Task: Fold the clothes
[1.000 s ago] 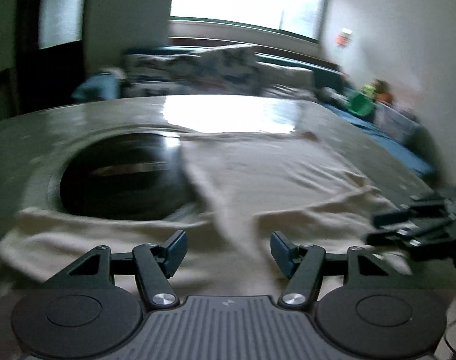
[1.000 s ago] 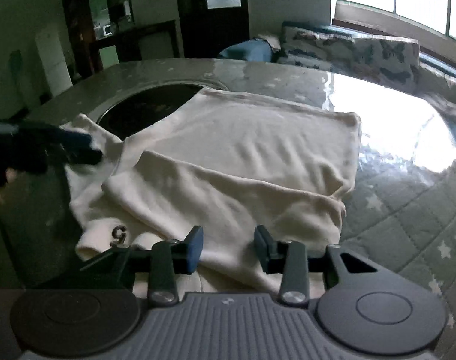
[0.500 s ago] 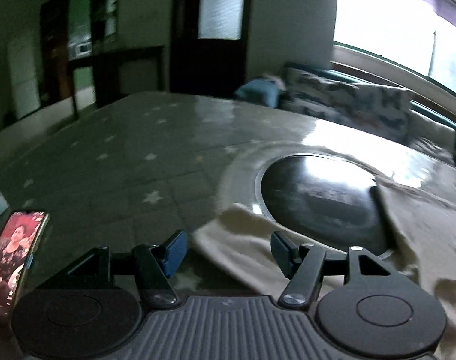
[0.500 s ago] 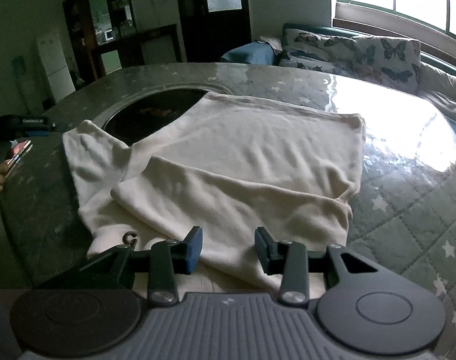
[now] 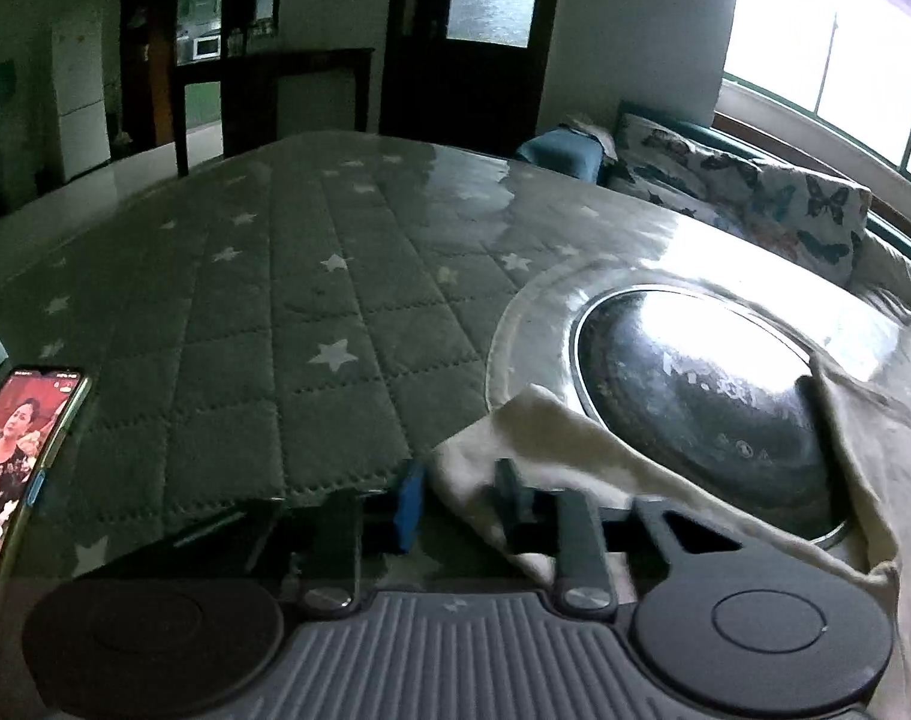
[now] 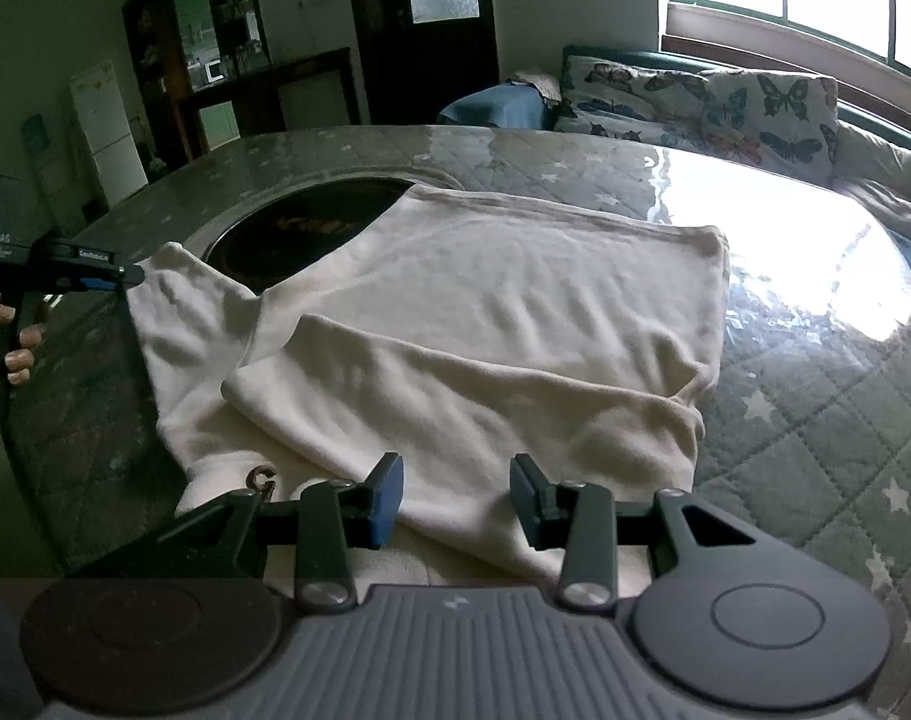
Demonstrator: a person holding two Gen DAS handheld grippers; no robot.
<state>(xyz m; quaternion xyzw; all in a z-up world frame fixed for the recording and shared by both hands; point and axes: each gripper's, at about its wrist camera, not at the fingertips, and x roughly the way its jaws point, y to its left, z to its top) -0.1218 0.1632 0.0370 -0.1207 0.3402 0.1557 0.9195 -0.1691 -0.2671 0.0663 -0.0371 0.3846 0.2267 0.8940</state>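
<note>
A cream long-sleeved top (image 6: 515,300) lies flat on the quilted table, its near side folded over the body. One sleeve (image 6: 173,312) stretches left past a round dark inset. My left gripper (image 5: 460,501) sits at that sleeve's cuff (image 5: 515,438), and its jaws are closing with the cuff end between the pads. The right wrist view shows the left gripper (image 6: 128,277) at the sleeve's far tip, held by a hand (image 6: 11,330). My right gripper (image 6: 458,498) stands open over the top's near folded edge, gripping nothing.
A lit phone (image 5: 17,468) lies near the table's left edge. The round dark glass inset (image 5: 695,396) sits mid-table, partly under the top. The star-patterned quilted cover (image 5: 275,330) stretches away to the left. A sofa with butterfly cushions (image 6: 695,102) stands beyond the table.
My left gripper swung left from the top's body to the sleeve's cuff, and its jaws narrowed around the cuff. The right gripper and the folded top stayed put.
</note>
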